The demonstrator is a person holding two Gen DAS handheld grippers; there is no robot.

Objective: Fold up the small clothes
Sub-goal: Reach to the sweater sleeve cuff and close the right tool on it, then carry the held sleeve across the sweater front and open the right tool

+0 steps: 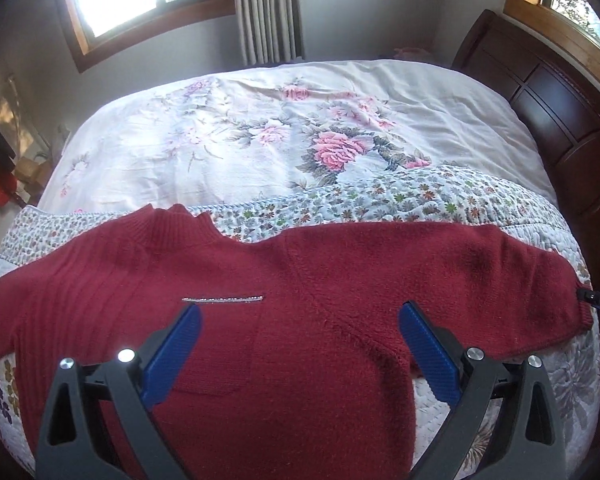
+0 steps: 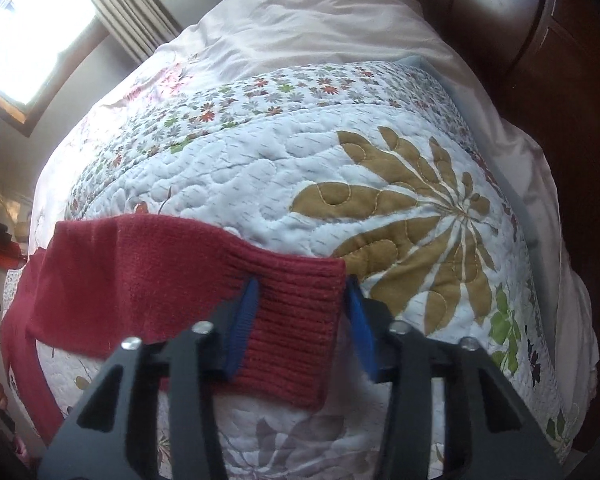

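Red sweater flat on quilt. My left gripper wide open over its chest, holding nothing. My right gripper open, straddling sleeve cuff, not clamped.

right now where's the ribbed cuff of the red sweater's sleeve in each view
Left wrist view: ribbed cuff at the far right edge, ending the outstretched sleeve.
Right wrist view: ribbed cuff low centre, between the open right gripper fingers.
Shared landmark: the small-flower quilt border beyond the sweater.
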